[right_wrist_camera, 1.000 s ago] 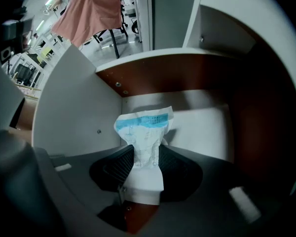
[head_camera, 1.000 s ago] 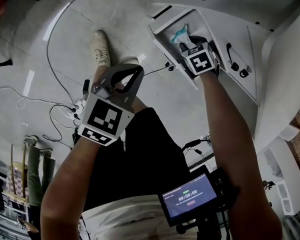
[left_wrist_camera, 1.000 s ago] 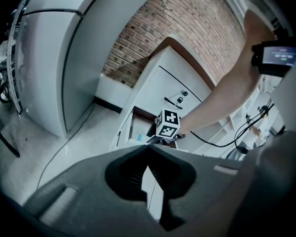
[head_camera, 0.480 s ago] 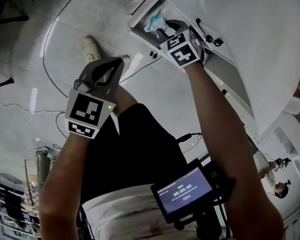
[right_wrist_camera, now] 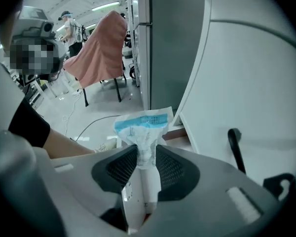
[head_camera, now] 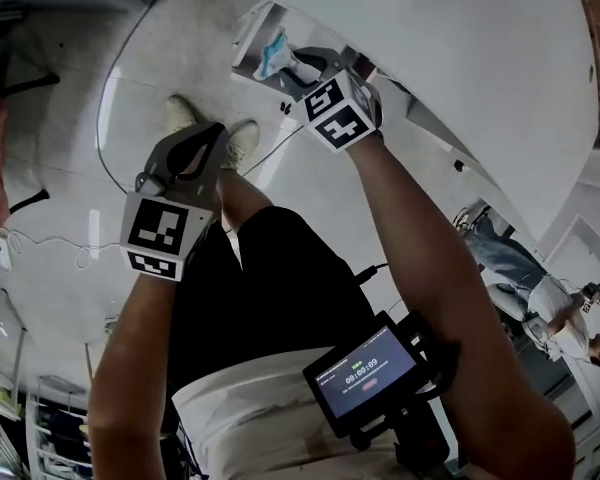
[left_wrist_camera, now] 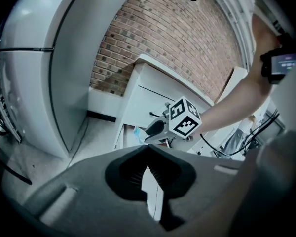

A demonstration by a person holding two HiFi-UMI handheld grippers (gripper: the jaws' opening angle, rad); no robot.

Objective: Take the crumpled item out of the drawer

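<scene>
The crumpled item (right_wrist_camera: 143, 127), a white and blue packet, sticks up between the pads of my right gripper (right_wrist_camera: 147, 154), which is shut on it. Its jaws have just been closing on the packet. In the head view the right gripper (head_camera: 295, 68) holds the packet (head_camera: 273, 53) over the open white drawer (head_camera: 246, 40). The left gripper view shows that gripper's marker cube (left_wrist_camera: 185, 118) with the packet (left_wrist_camera: 138, 134) by the drawer (left_wrist_camera: 119, 136). My left gripper (head_camera: 195, 143) hangs apart at the left, over the floor, with its tips together on nothing (left_wrist_camera: 147, 147).
The drawer belongs to a white cabinet (head_camera: 450, 58) with black handles (right_wrist_camera: 235, 147). Cables (head_camera: 40, 253) and the person's shoes (head_camera: 185, 113) are on the floor. A small monitor (head_camera: 365, 378) hangs at the waist. A pink cloth (right_wrist_camera: 101, 53) drapes a chair; people stand at the right (head_camera: 540, 288).
My right gripper has come up out of the drawer with the packet in its jaws. The left gripper has risen too. The head view has swung, and the cabinet now lies higher in it.
</scene>
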